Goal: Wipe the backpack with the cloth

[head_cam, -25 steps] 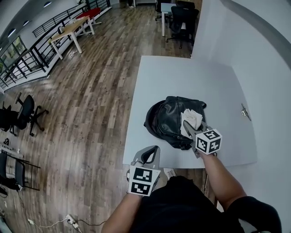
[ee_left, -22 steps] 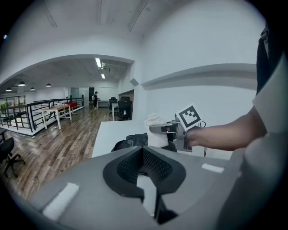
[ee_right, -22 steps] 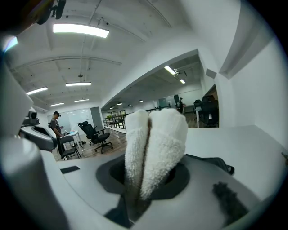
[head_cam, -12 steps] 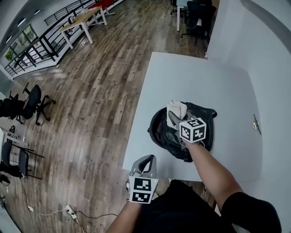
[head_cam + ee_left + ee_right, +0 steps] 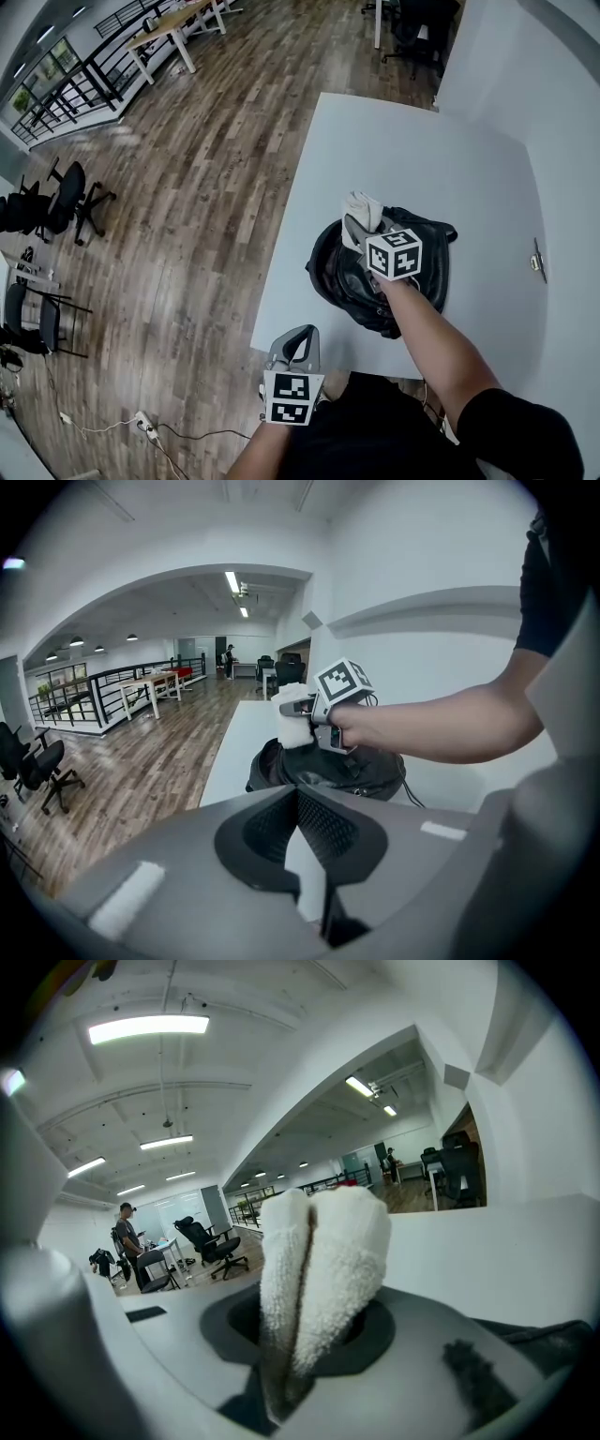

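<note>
A black backpack (image 5: 336, 270) lies on a white table (image 5: 403, 150). The right gripper (image 5: 357, 229), clenched on a folded white cloth (image 5: 360, 206), holds it at the backpack's far-left rim. The left gripper (image 5: 300, 339) hangs on the backpack's near side, well apart from it, its jaws closed on nothing.

Black short-sleeved shirt (image 5: 375, 427), white marker cubes (image 5: 393, 254)
</note>
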